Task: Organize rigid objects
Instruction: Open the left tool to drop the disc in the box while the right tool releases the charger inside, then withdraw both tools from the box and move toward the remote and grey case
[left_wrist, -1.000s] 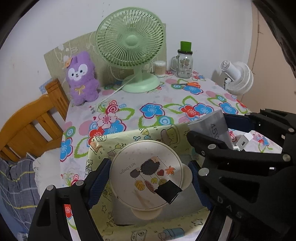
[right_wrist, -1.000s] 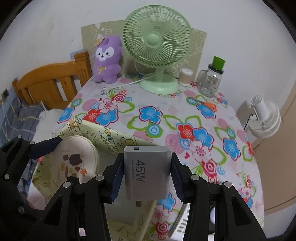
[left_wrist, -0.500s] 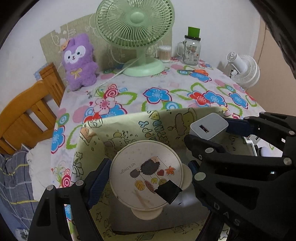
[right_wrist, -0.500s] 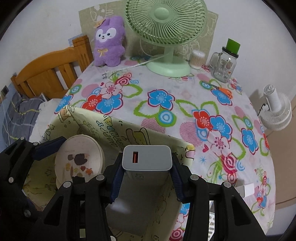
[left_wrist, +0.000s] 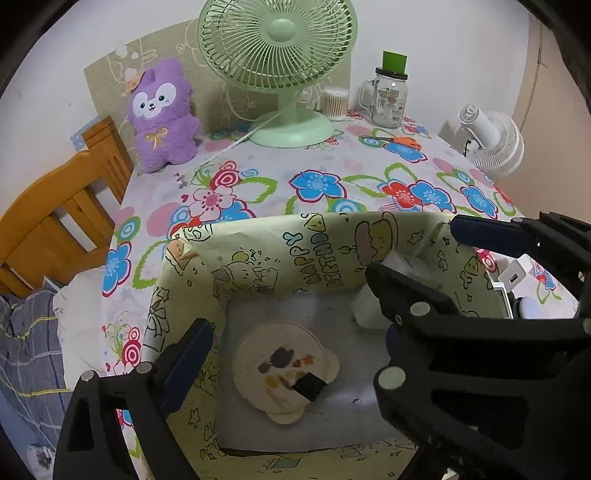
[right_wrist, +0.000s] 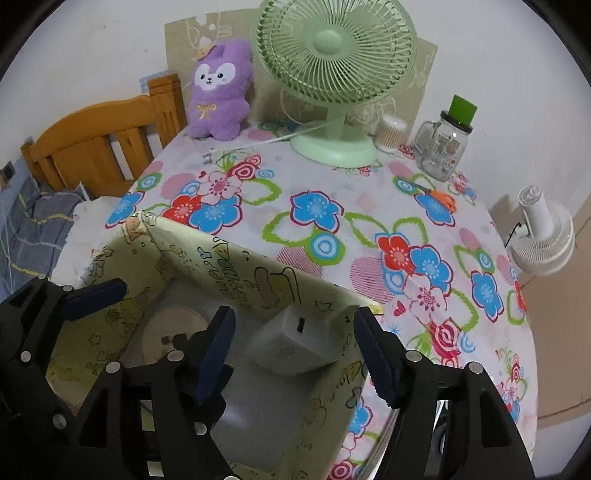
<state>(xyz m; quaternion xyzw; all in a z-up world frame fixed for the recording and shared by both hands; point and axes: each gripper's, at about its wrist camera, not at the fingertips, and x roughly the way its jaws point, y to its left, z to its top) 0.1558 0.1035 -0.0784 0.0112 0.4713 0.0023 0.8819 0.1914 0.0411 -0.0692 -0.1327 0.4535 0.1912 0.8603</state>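
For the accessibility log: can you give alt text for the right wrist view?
An open right gripper hangs over a cartoon-print box holding a white charger and a round disc. Behind, on the floral tablecloth, stand a green fan and a purple plush.

Both grippers are matte black plastic frames with triangular cut-outs. Silver round screw heads stud them. Dark blue ribbed pads line the fingers (right_wrist: 218, 350).

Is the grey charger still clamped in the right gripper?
No: the grey charger lies on the floor of the patterned box, while the right gripper, its jaws just opened, stands clear of it on both sides.
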